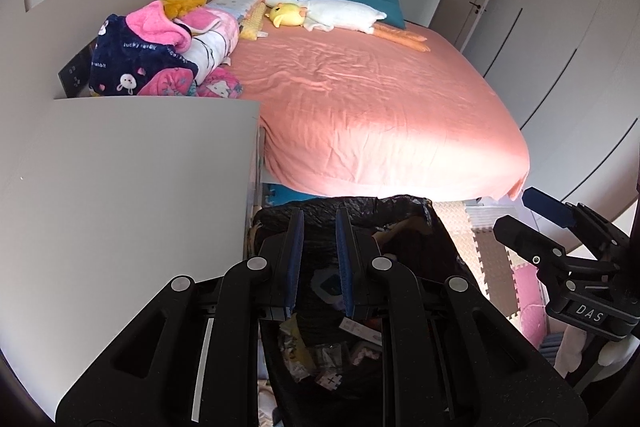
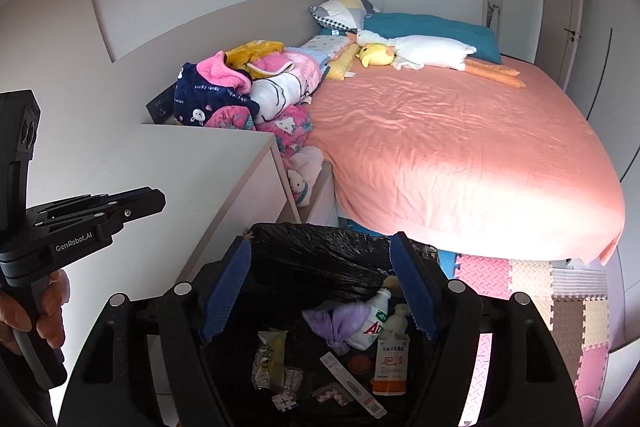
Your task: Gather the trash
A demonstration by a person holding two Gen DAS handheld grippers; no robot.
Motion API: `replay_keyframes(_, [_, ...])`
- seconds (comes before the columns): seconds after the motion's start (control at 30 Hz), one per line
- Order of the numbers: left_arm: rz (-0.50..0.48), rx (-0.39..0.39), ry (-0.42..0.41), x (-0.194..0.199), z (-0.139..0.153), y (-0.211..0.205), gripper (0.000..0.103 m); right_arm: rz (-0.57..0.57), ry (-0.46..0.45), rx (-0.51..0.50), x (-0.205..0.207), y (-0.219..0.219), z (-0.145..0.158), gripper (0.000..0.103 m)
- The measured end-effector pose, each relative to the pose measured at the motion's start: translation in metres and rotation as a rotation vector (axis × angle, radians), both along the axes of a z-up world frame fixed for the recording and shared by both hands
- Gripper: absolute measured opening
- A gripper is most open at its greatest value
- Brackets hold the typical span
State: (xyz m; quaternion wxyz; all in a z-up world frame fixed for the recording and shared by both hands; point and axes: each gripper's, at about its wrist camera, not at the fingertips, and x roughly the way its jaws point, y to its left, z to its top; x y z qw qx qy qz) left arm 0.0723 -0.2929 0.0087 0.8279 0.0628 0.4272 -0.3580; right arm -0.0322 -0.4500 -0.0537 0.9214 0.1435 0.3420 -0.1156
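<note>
A bin lined with a black bag (image 2: 320, 259) stands on the floor at the foot of the bed, right below both grippers. It holds trash: a purple cloth (image 2: 332, 323), a white bottle (image 2: 372, 319), a pouch (image 2: 392, 355), crumpled wrappers (image 2: 272, 359) and a white strip (image 2: 352, 383). My right gripper (image 2: 320, 267) is open and empty above the bin. My left gripper (image 1: 318, 227) hangs over the bin's left side (image 1: 360, 211), its jaws a small gap apart with nothing between them. Each gripper shows in the other's view, the right gripper (image 1: 544, 223) and the left gripper (image 2: 120, 207).
A white cabinet top (image 1: 140, 167) stands left of the bin. A bed with a pink sheet (image 2: 460, 147) fills the middle, with folded blankets (image 2: 248, 99), pillows and plush toys (image 2: 420, 51) on it. Foam puzzle mats (image 2: 560, 307) cover the floor on the right. Wardrobe doors line the right wall.
</note>
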Motion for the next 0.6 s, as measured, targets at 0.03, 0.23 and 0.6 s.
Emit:
replay_keyframes(0.03, [-0.001, 0.000, 0.001, 0.0001, -0.0005, -0.0003, 0.016, -0.002, -0.001, 0.000, -0.0007, -0.0007, 0.0001, 0.073])
replay_keyframes(0.23, [-0.004, 0.007, 0.009, 0.0014, -0.0022, -0.0014, 0.016, -0.005, -0.004, 0.000, -0.0040, 0.0003, 0.0014, 0.073])
replay_keyframes(0.6, [0.030, 0.052, -0.009, -0.0010, -0.0032, 0.0000, 0.087, 0.005, -0.001, 0.000, -0.0033, 0.0022, 0.0024, 0.073])
